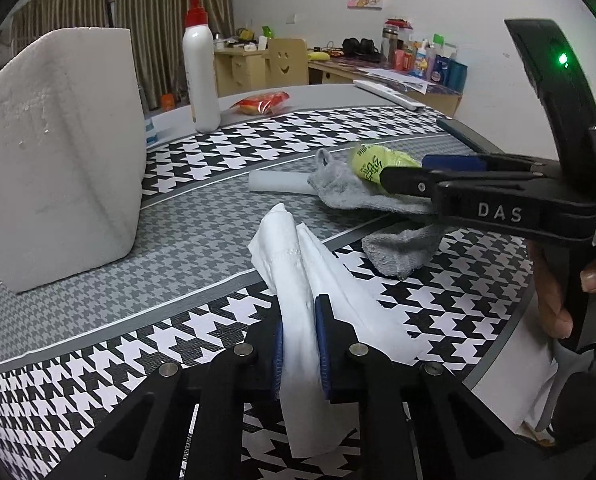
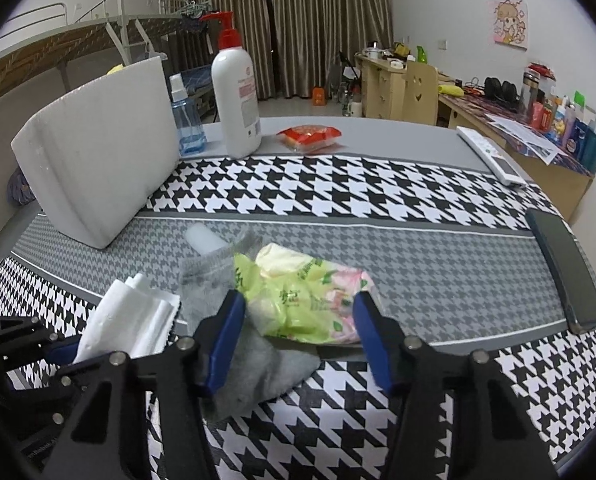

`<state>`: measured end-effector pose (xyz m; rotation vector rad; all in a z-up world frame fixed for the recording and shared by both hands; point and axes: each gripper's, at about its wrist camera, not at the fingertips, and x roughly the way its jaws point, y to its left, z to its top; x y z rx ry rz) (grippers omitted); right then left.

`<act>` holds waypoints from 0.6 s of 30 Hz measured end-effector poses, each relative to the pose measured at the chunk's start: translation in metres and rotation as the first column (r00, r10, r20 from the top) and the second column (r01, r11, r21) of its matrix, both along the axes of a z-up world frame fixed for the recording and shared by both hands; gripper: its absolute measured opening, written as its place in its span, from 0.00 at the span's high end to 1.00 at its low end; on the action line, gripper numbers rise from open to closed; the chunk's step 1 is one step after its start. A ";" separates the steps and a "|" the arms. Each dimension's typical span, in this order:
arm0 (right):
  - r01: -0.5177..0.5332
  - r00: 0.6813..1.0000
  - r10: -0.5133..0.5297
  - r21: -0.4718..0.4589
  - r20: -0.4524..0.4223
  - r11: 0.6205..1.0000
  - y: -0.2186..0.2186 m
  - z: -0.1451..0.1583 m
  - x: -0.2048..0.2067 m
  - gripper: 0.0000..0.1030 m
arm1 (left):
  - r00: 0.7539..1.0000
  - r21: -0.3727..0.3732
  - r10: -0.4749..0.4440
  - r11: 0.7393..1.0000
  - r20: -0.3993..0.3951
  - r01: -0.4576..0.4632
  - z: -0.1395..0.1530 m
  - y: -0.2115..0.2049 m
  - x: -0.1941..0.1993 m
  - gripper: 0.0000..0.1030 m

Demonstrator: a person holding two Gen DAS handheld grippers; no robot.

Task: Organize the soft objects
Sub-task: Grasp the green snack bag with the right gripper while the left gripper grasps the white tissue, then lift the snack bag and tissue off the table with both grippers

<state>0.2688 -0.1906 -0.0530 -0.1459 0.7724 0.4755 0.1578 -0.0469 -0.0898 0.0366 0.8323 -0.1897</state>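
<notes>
My left gripper [image 1: 300, 330] is shut on a folded white tissue [image 1: 293, 264], held just above the houndstooth mat; the tissue also shows in the right wrist view [image 2: 133, 320]. My right gripper [image 2: 298, 320] is open, its blue pads either side of a green tissue pack [image 2: 306, 296] that lies on a grey sock [image 2: 257, 364]. In the left wrist view the right gripper [image 1: 422, 170] reaches in from the right over the sock [image 1: 350, 192] and the pack [image 1: 372, 164]. A small white foam piece [image 1: 275, 182] lies behind the sock.
A big white foam block [image 1: 57, 152] stands at the left. A lotion pump bottle [image 2: 235, 104], a blue spray bottle [image 2: 185, 120] and a red snack packet [image 2: 310, 136] sit at the back. A remote [image 2: 490, 156] and a phone [image 2: 564, 268] lie at the right.
</notes>
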 end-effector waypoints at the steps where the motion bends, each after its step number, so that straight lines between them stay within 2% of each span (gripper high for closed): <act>1: -0.003 1.000 0.003 -0.003 -0.005 1.000 0.001 -0.001 0.000 0.46 | 1.000 -0.001 0.000 1.000 0.001 0.000 0.000 -0.001 -0.001 0.85; 7: -0.008 1.000 0.008 0.002 -0.024 1.000 0.001 -0.003 0.003 0.55 | 1.000 -0.013 0.001 1.000 0.006 -0.001 0.002 0.002 -0.002 0.85; 9: -0.015 1.000 0.015 0.005 -0.023 1.000 0.001 -0.003 0.001 0.65 | 1.000 -0.014 0.001 1.000 0.012 0.000 0.003 0.003 -0.003 0.85; 18: -0.008 1.000 0.008 0.022 0.003 1.000 0.000 0.010 -0.006 0.70 | 0.999 -0.024 0.012 1.000 0.037 -0.011 0.010 0.008 -0.006 0.85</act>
